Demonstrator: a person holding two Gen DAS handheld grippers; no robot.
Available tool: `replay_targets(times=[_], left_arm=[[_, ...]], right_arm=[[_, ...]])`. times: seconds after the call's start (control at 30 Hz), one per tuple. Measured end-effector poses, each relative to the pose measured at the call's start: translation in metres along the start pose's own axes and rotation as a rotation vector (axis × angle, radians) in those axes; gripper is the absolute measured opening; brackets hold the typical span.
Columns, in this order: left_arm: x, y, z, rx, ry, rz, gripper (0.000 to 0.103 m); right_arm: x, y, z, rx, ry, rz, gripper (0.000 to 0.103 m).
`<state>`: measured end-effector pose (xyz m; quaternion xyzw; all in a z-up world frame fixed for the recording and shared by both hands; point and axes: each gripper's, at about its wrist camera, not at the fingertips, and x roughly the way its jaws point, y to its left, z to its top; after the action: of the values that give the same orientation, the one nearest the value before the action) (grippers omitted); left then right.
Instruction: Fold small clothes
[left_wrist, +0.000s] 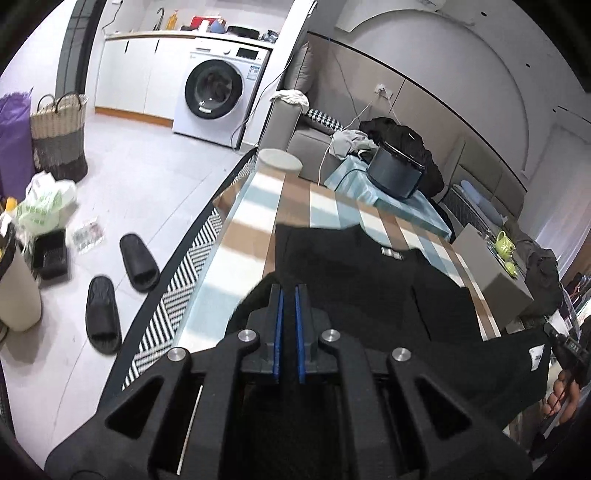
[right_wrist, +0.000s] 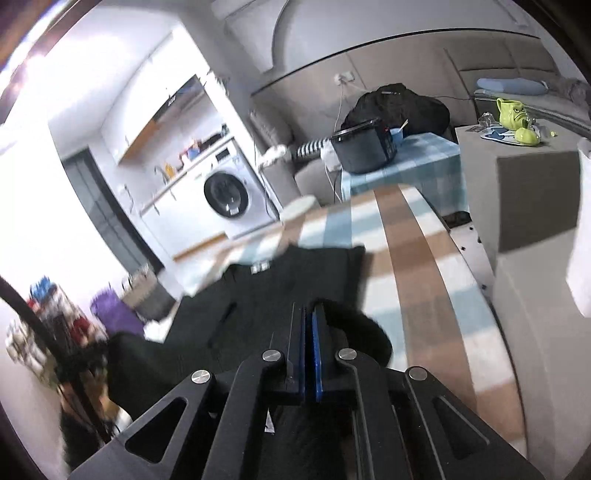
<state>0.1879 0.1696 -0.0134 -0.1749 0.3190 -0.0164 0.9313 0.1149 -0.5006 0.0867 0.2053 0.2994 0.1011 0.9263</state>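
Note:
A small black garment (left_wrist: 354, 280) lies partly on the striped table (left_wrist: 258, 221), its near part lifted off the table. My left gripper (left_wrist: 289, 291) is shut on the garment's near left corner, with black cloth between its blue pads. My right gripper (right_wrist: 308, 314) is shut on the near right corner of the same garment (right_wrist: 266, 295), and a fold of cloth bulges beside its fingers. The garment's far edge with a small label (right_wrist: 259, 266) rests on the table (right_wrist: 417, 280). The right wrist view is blurred.
A black pot (left_wrist: 395, 171) sits on a blue checked cloth beyond the table. A grey box (right_wrist: 528, 177) with a green mug (right_wrist: 515, 114) stands to the right. Slippers (left_wrist: 122, 284), bags and a basket (left_wrist: 59, 136) lie on the floor at left. A washing machine (left_wrist: 218, 92) stands behind.

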Motion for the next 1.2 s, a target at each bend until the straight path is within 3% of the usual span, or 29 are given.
replay_targets(times=[0.2,0.33,0.47,0.57,0.63,0.67,0.73,0.77,0.8,0.9,1.03,1.2], left_arm=[[0.060,0.014,0.027,-0.005,0.058,0.040,0.003],[0.105,0.034,0.022,-0.022,0.143,0.087,0.004],[0.120,0.045,0.010,-0.050,0.186,0.100,0.004],[0.115,0.045,0.003,-0.038,0.196,0.119,0.014],[0.103,0.045,-0.004,-0.034,0.197,0.121,0.024],[0.096,0.045,-0.007,-0.033,0.189,0.121,0.032],[0.081,0.042,-0.016,-0.030,0.175,0.129,0.053],[0.075,0.042,-0.019,-0.033,0.172,0.132,0.065],[0.068,0.043,-0.023,-0.038,0.166,0.128,0.069],[0.053,0.043,-0.035,-0.059,0.186,0.111,0.070],[0.035,0.042,-0.050,-0.083,0.190,0.097,0.075],[0.024,0.040,-0.064,-0.097,0.204,0.103,0.076]], right_arm=[[0.054,-0.015,0.016,0.085,-0.005,-0.119,0.003],[0.092,-0.033,0.009,0.094,0.087,-0.230,0.003],[0.109,-0.055,-0.001,0.137,0.200,-0.315,0.005],[0.101,-0.066,-0.008,0.182,0.233,-0.268,0.014],[0.086,-0.069,-0.013,0.209,0.233,-0.229,0.029],[0.072,-0.072,-0.018,0.232,0.219,-0.206,0.032],[0.054,-0.073,-0.029,0.272,0.210,-0.173,0.049],[0.043,-0.077,-0.038,0.304,0.216,-0.145,0.050],[0.037,-0.077,-0.044,0.323,0.221,-0.135,0.050],[0.018,-0.084,-0.068,0.414,0.238,-0.098,0.050],[0.009,-0.083,-0.088,0.475,0.233,0.014,0.050],[0.028,-0.078,-0.086,0.464,0.251,0.019,0.050]])
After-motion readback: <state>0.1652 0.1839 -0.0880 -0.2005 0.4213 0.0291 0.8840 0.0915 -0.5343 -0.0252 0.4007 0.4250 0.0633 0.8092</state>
